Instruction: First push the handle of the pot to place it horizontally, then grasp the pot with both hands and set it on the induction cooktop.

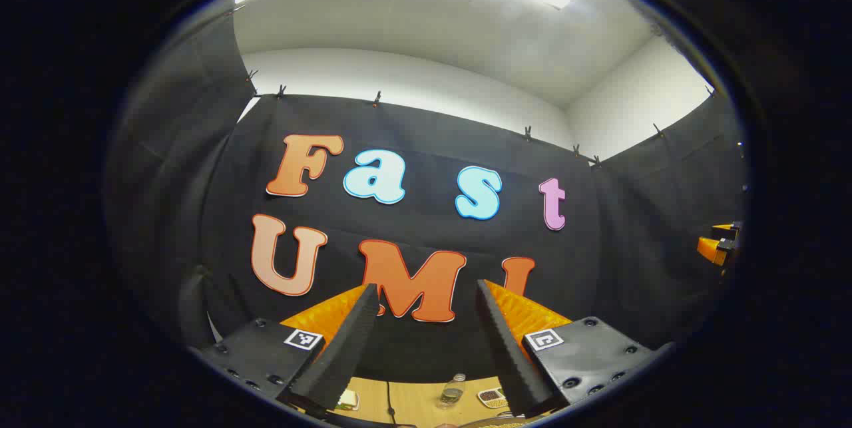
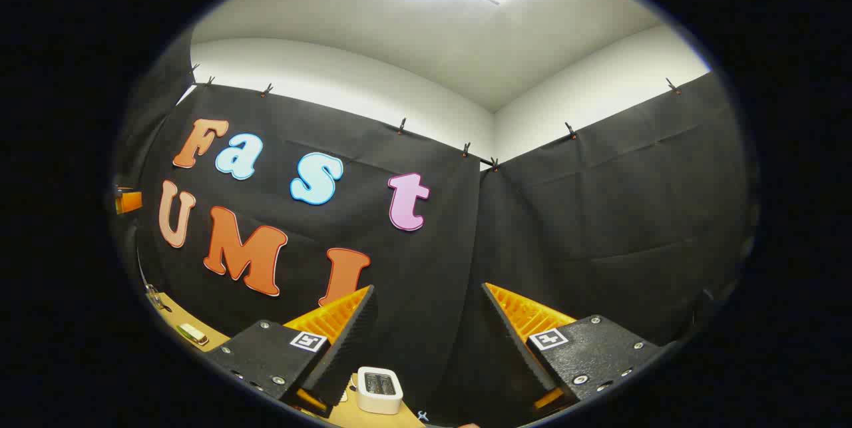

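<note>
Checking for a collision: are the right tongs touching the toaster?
Apart. In the right gripper view the tongs hang open, raised above the toaster on the table.

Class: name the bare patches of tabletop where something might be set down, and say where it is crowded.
Left gripper view: the wooden table is bare between the black cable and the small glass jar; the jar and a filled dish crowd the right. Right gripper view: a narrow bare patch beside the white toaster; elsewhere the table is hidden.
</note>
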